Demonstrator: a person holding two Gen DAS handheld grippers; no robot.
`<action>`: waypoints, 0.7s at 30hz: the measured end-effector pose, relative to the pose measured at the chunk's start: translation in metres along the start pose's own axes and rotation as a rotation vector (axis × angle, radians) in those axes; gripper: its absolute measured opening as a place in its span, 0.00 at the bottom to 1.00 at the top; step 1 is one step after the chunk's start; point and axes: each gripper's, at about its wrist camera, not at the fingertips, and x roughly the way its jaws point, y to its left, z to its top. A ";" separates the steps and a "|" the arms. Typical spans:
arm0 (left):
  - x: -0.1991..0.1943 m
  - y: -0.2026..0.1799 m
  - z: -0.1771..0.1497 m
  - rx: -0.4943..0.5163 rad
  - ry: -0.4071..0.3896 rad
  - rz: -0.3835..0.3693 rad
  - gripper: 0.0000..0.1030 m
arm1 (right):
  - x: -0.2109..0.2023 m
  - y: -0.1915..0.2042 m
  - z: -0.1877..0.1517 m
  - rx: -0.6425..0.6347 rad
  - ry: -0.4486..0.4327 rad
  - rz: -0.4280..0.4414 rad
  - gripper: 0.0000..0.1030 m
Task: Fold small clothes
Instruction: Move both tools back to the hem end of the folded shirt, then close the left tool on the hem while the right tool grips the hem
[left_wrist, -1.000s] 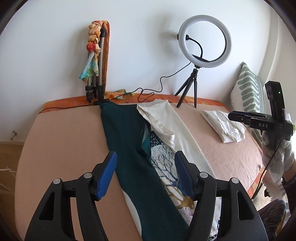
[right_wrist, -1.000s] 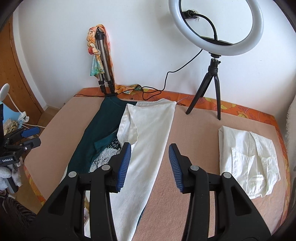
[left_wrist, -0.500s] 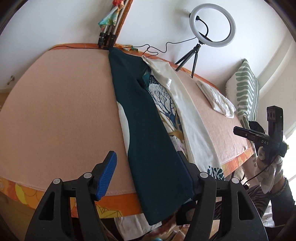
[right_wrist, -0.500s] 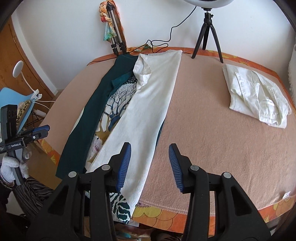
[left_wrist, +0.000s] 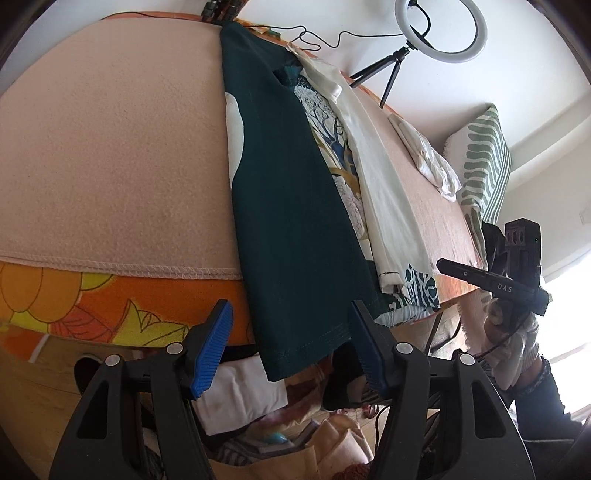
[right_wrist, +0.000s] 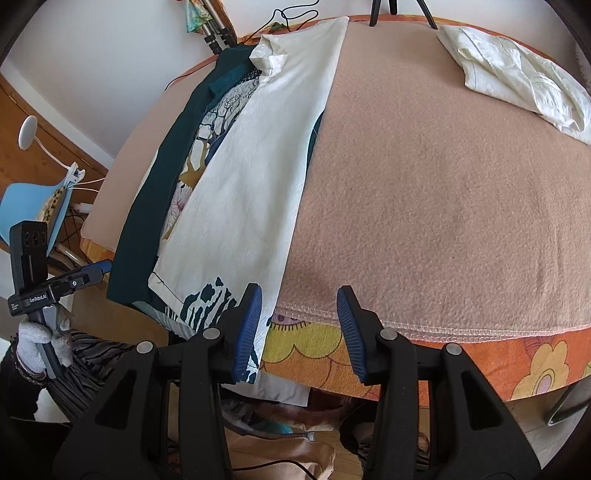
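Fuzzy matt fleece blanket (right_wrist: 443, 184), ribbed plastic jaws, smooth teal cloth garment (left_wrist: 295, 206)

Long garment (left_wrist: 295, 206) on blanket (left_wrist: 110, 147): dark teal side panel, cream panel (right_wrist: 266, 177), tree print showing between, both long sides folded inward. Hem hangs over blanket's near edge. Folded white shirt (right_wrist: 517, 74) lies flat at blanket's far right, well apart.

Bright daylight fills both views, and a window (left_wrist: 569, 317) at the right of the left wrist view is blown out to white. Fisheye distortion bulges the blanket (right_wrist: 443, 184) and darkens the corners; focus is sharp.
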 end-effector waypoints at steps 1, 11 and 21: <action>0.001 -0.001 0.000 0.005 0.005 -0.001 0.60 | 0.000 0.000 -0.003 0.002 0.007 0.010 0.43; 0.006 -0.010 -0.004 0.018 0.028 -0.060 0.52 | 0.003 0.003 -0.015 -0.002 0.003 0.057 0.44; 0.013 -0.005 -0.009 -0.014 0.059 -0.117 0.06 | 0.016 0.030 -0.016 -0.074 0.039 0.103 0.24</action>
